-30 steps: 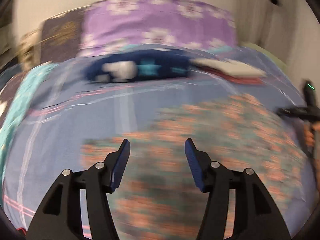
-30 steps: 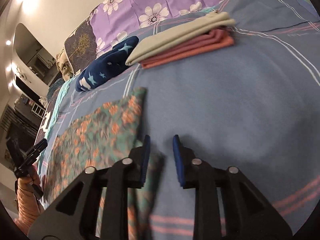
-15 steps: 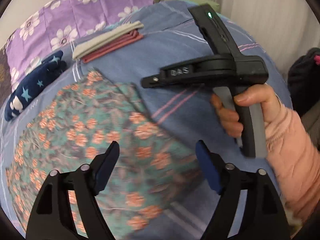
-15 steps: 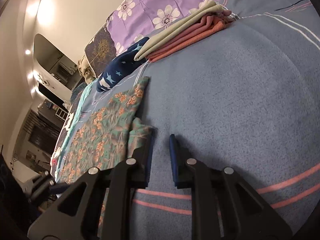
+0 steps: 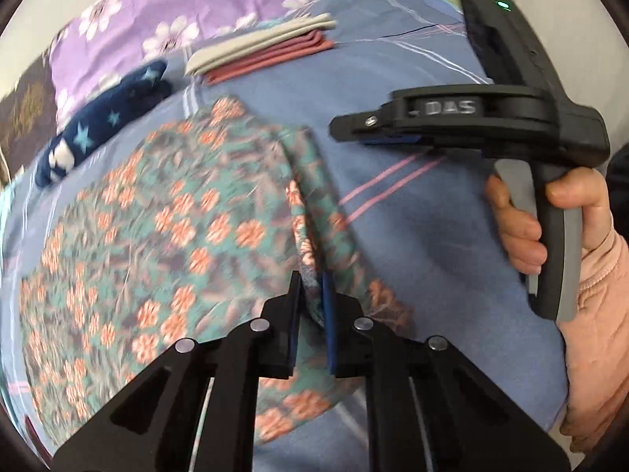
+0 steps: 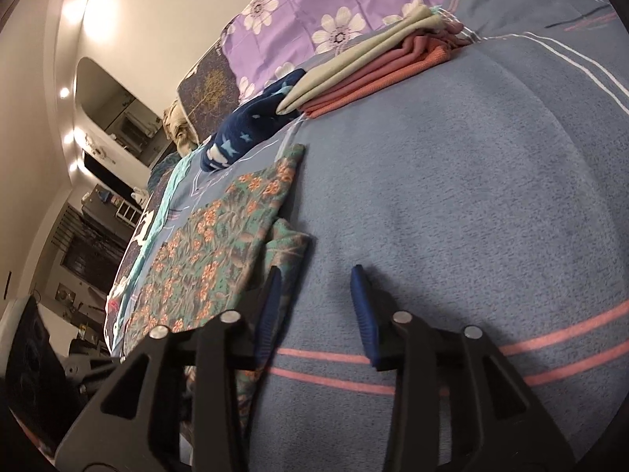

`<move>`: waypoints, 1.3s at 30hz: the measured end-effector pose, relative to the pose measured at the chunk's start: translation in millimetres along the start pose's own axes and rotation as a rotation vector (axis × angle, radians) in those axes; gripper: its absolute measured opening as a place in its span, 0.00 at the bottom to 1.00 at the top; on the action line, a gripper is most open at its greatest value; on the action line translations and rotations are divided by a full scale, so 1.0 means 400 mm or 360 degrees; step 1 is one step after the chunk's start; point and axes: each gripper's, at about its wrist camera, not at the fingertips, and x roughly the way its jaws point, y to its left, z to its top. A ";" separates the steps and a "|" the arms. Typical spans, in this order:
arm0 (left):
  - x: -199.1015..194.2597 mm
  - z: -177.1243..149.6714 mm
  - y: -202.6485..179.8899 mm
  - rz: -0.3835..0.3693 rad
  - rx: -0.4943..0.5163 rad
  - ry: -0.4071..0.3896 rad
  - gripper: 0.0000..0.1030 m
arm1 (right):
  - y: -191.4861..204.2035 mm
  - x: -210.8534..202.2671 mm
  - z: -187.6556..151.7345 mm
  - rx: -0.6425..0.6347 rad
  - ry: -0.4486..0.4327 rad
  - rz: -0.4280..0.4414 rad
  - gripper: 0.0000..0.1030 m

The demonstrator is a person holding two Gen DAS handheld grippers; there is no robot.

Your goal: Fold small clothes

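A green floral garment (image 5: 165,228) with orange flowers lies spread on the blue bedspread (image 5: 412,236). My left gripper (image 5: 312,299) is shut on a raised fold at the garment's right edge. My right gripper (image 6: 316,306) is open and low over the bedspread, its left finger (image 6: 271,306) beside the garment's edge (image 6: 287,244). In the left wrist view the right gripper (image 5: 350,131) shows side-on in a hand, to the right of the garment.
A folded stack of beige and pink cloths (image 5: 259,51) and a navy star-print garment (image 5: 102,118) lie at the far side, also in the right wrist view (image 6: 373,67) (image 6: 251,126). Purple flowered pillows (image 6: 338,4) sit behind them.
My left gripper has swung right over the garment and closed on its right-edge fold. My right gripper has opened from nearly shut and sits lower beside the garment.
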 end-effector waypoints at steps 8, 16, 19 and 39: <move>-0.015 -0.031 -0.017 -0.0116 0.0004 0.0046 0.16 | 0.051 0.054 -0.011 -0.0147 0.0127 -0.0013 0.48; -0.007 -0.038 -0.065 -0.0222 0.0138 0.0073 0.07 | 0.083 0.112 0.011 -0.0117 0.0058 -0.0108 0.05; -0.025 -0.049 -0.082 -0.0249 0.0176 0.0035 0.06 | 0.096 0.058 0.025 -0.0081 -0.0111 0.0018 0.04; -0.013 -0.058 -0.046 -0.0480 0.0159 0.0000 0.07 | 0.064 -0.009 0.007 -0.0065 -0.0174 0.0301 0.06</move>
